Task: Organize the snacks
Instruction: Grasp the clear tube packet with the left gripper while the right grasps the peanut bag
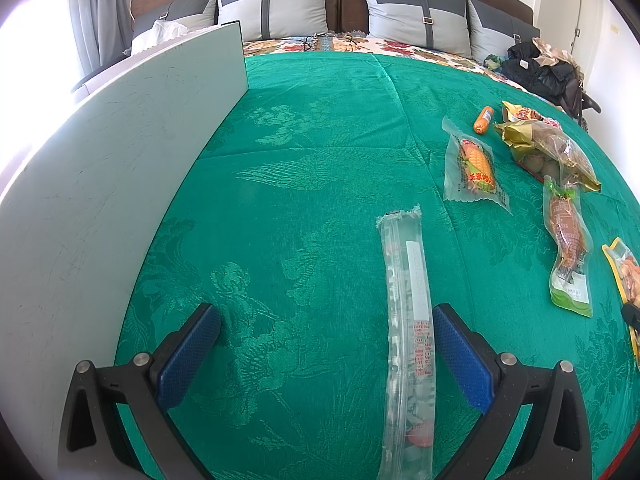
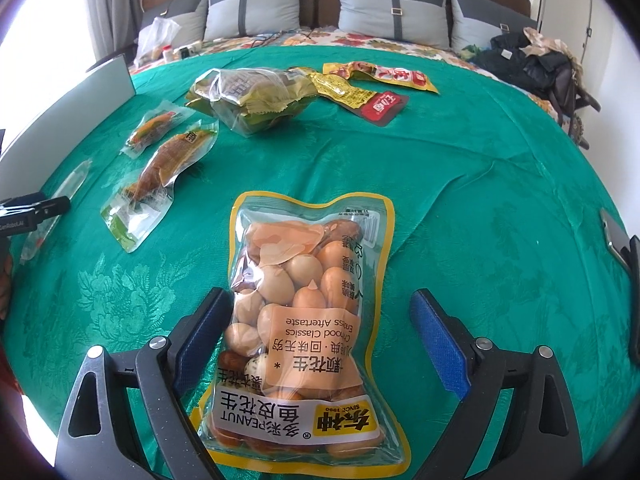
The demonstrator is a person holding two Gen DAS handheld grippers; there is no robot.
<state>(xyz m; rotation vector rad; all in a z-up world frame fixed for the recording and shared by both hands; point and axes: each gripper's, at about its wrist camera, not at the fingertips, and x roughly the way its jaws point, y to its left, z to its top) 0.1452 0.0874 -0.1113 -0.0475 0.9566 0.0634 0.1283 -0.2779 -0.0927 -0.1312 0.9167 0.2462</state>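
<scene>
— Green patterned bedspread (image 2: 460,152) is covering the bed, with 4 grey pillows (image 2: 386,8) leaning on the headboard and a white board (image 1: 100,184) standing along the left. How are the jaws of the right gripper (image 2: 316,344) sitting?

— They are standing wide apart. A peanut bag (image 2: 308,320) with a yellow border is lying flat on the bedspread between them; the left blue pad is just touching or grazing its edge, while the right pad is staying clear of it. Nothing is being gripped.

— And the left gripper (image 1: 326,354)?

— Its jaws are also standing wide apart. A long clear packet (image 1: 408,340) is lying lengthwise between them, close against the right pad, but I cannot tell whether it is touching. The left pad is sitting well apart from it.

— Where are the other snacks lying?

— Farther up the bedspread: a corn packet (image 1: 474,168), a brown meat packet (image 1: 568,240) with a green end, a gold bag (image 2: 248,96) of round pieces, a small orange sausage (image 1: 483,119), and yellow and red flat packets (image 2: 376,88) beyond it. Dark clothes (image 2: 532,64) are piling up at the bed's far right corner.
</scene>
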